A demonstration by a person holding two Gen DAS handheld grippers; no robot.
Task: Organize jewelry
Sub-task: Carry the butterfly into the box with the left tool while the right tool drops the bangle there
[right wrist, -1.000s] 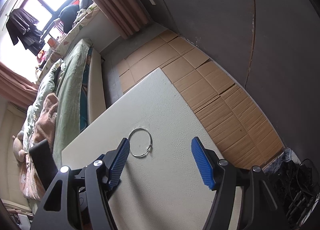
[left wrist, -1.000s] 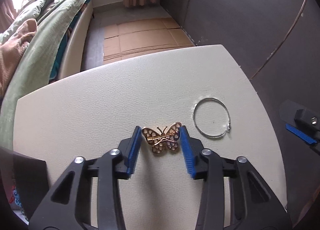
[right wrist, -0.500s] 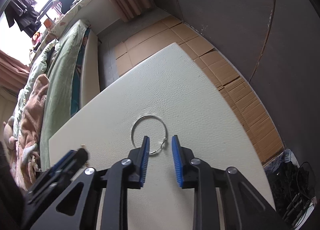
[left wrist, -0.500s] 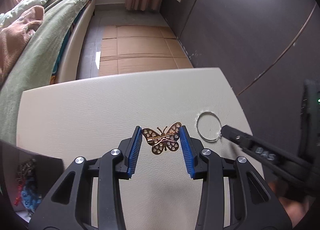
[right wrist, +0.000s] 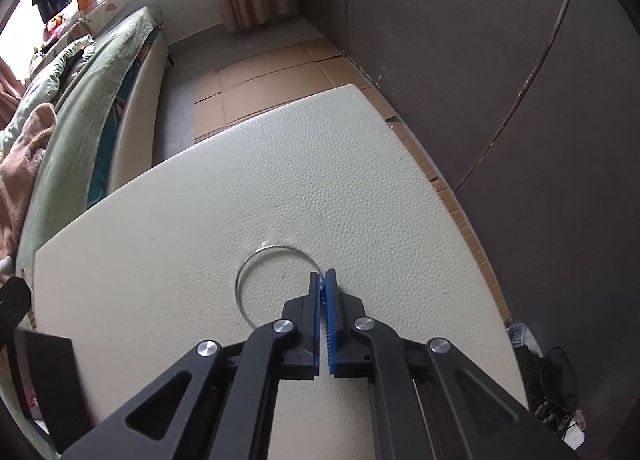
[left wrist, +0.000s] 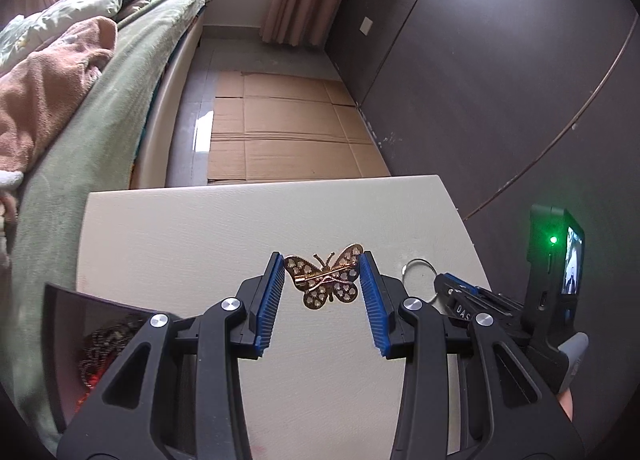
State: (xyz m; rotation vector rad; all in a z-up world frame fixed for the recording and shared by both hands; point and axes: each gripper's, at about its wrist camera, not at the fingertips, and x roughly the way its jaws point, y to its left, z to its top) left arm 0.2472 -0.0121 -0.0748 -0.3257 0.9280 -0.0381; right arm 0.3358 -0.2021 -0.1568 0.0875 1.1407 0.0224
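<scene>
My left gripper (left wrist: pixel 323 276) is shut on a gold butterfly brooch (left wrist: pixel 326 278), gripped by its wing edges and held above the white table (left wrist: pixel 180 236). A thin silver hoop bracelet (right wrist: pixel 260 260) lies on the table (right wrist: pixel 160 240). My right gripper (right wrist: pixel 324 284) is shut on the hoop's right side near its clasp. In the left wrist view the hoop (left wrist: pixel 418 263) shows at right, with the right gripper (left wrist: pixel 452 288) clamped on it.
A dark open box (left wrist: pixel 76 324) holding beaded jewelry stands at the table's near left corner; it also shows in the right wrist view (right wrist: pixel 52 372). A bed with green bedding (left wrist: pixel 100 100) runs along the left. Cardboard sheets (left wrist: pixel 280 132) cover the floor beyond the table.
My right gripper has come down over the silver hoop and closed on its clasp side. My left gripper has lifted the butterfly brooch higher off the table.
</scene>
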